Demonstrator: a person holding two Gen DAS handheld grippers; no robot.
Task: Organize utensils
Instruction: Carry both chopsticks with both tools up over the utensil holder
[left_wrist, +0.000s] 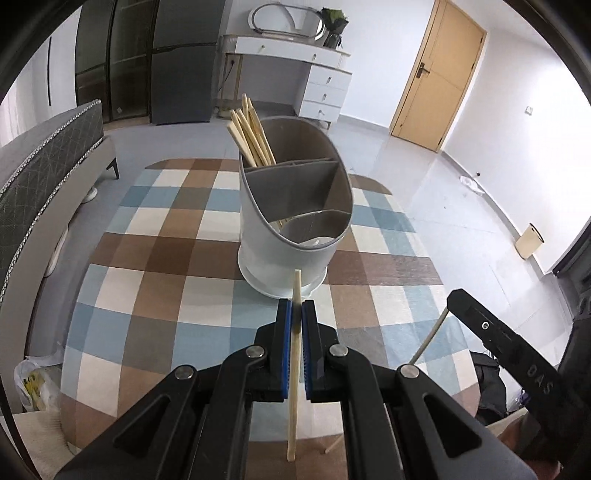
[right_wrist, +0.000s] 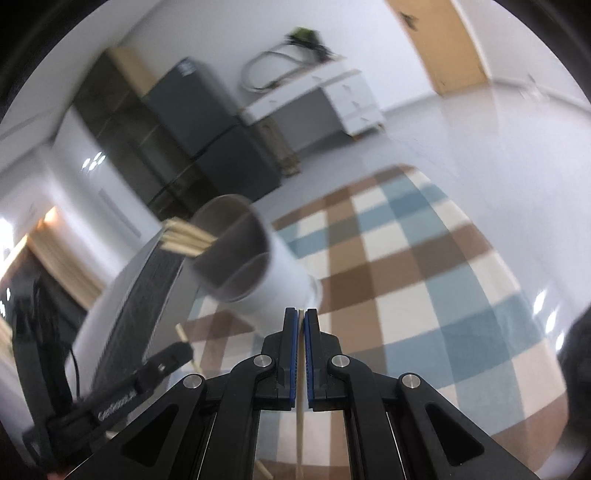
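Note:
A white utensil holder (left_wrist: 295, 229) with grey compartments stands on the checked tablecloth (left_wrist: 166, 258). Several wooden chopsticks (left_wrist: 251, 129) lean in its far compartment. My left gripper (left_wrist: 296, 306) is shut on one wooden chopstick (left_wrist: 293, 387), held upright just in front of the holder's base. At the right edge, my right gripper (left_wrist: 465, 310) holds another thin chopstick (left_wrist: 430, 339). The right wrist view is blurred. There my right gripper (right_wrist: 303, 314) is shut on a chopstick (right_wrist: 300, 424), with the holder (right_wrist: 266, 280) close ahead to the left. The left gripper (right_wrist: 177, 352) shows at lower left.
A grey upholstered bench (left_wrist: 48, 166) runs along the table's left side, with a plastic bag (left_wrist: 33, 384) on the floor below. A dark fridge (left_wrist: 181, 62), a white dresser (left_wrist: 295, 74) and a wooden door (left_wrist: 436, 74) stand behind. A small bin (left_wrist: 530, 240) sits at the right wall.

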